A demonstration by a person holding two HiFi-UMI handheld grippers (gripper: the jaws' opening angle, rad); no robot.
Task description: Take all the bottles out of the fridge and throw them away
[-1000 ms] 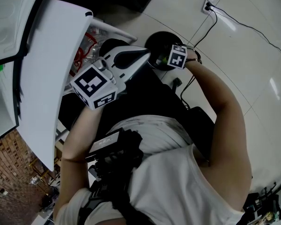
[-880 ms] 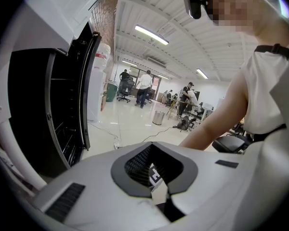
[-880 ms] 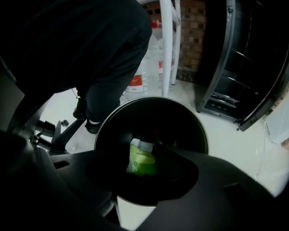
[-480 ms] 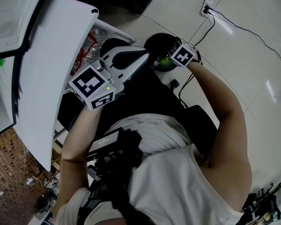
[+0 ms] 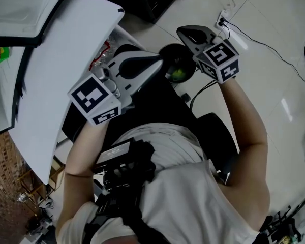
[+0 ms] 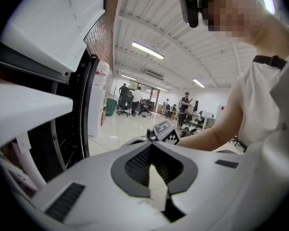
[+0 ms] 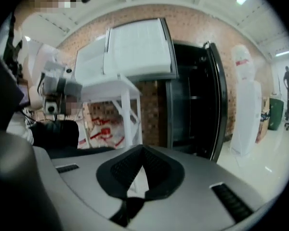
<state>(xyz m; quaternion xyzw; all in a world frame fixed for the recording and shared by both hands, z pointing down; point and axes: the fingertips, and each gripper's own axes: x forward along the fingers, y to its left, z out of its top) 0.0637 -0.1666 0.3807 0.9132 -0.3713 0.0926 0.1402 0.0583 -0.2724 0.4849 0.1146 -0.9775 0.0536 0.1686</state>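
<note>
Red-labelled clear bottles (image 5: 98,60) sit in the shelf of the open white fridge door (image 5: 56,75); in the right gripper view the bottles (image 7: 102,129) show behind the white shelf rails. A round black bin (image 5: 168,52) stands on the floor below both grippers, with something green (image 5: 179,75) inside. My right gripper (image 5: 180,31) (image 7: 143,150) is raised above the bin, shut and empty. My left gripper (image 5: 159,60) (image 6: 153,150) hangs between door and bin, jaws together with nothing between them.
The dark fridge opening (image 7: 192,100) lies right of the door. A water dispenser (image 7: 243,100) stands beside it. A wall socket (image 5: 225,5) with a black cable (image 5: 264,27) is on the pale tiled floor beyond the bin. People sit far off in the room (image 6: 135,105).
My right gripper has lifted well up from the bin's mouth and turned towards the fridge. The left gripper has risen a little.
</note>
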